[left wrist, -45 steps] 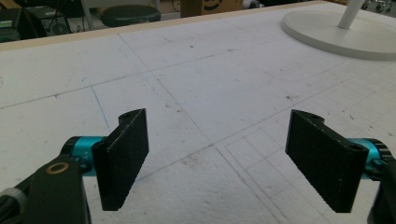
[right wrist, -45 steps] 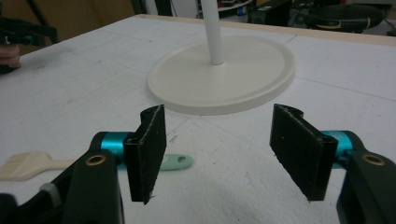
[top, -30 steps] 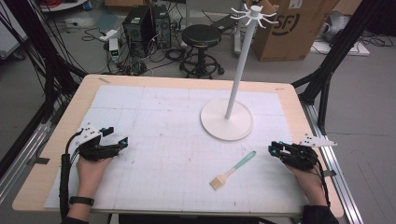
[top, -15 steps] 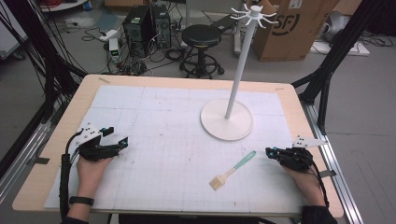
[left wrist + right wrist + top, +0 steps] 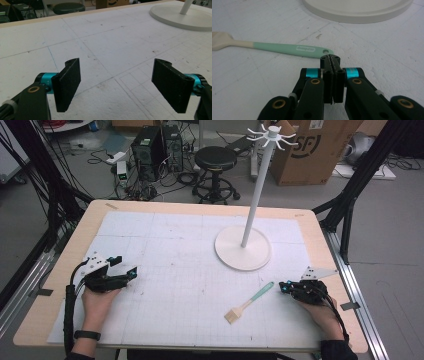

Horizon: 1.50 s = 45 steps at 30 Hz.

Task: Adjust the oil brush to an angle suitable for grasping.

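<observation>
A pastry brush [image 5: 248, 302] with a mint-green handle and cream bristles lies on the white mat, front right of centre. My right gripper [image 5: 283, 287] rests on the mat just right of the handle's end. In the right gripper view its jaws are pressed together with nothing between them, and the gripper [image 5: 330, 60] tip sits a little short of the brush [image 5: 287, 48] handle's hole, apart from it. My left gripper [image 5: 127, 270] lies on the mat at the front left. Its jaws stand wide apart and empty in the left gripper view [image 5: 116, 85].
A white hook stand [image 5: 257, 190] rises from a round base [image 5: 243, 251] at the right back of the mat [image 5: 175, 245], and the base [image 5: 359, 10] lies just beyond the brush. The wooden table edge [image 5: 60, 270] frames the mat. A stool and boxes stand behind.
My right gripper has slid a little left toward the brush handle's end and its jaws have come together. The left gripper and the brush have stayed put.
</observation>
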Motion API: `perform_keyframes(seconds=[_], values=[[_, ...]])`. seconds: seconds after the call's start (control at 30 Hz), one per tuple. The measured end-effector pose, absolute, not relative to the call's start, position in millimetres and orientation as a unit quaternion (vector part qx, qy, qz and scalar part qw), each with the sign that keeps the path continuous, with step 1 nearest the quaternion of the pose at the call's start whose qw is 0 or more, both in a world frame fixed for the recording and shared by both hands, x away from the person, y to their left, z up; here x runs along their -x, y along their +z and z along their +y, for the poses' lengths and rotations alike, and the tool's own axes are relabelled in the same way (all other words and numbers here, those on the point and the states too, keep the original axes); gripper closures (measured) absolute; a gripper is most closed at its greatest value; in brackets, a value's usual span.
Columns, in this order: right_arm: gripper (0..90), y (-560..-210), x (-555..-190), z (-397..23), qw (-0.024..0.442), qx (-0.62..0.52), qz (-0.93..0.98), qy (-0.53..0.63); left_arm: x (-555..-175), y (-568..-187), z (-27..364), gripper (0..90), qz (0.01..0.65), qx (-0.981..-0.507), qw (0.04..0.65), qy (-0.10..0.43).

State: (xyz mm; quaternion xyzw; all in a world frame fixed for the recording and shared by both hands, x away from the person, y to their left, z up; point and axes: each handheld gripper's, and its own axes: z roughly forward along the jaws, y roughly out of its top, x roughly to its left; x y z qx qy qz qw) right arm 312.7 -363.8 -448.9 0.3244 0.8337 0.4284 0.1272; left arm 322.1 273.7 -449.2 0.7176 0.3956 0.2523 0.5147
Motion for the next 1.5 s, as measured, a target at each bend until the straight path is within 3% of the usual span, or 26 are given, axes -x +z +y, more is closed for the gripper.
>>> perform_keyframes(seconds=[1.5], values=[[89.8,-449,-323,-340,0.127,-0.295,0.860,0.397,-322,-449,273,24.3,0.396,-0.718,0.513,0.254]])
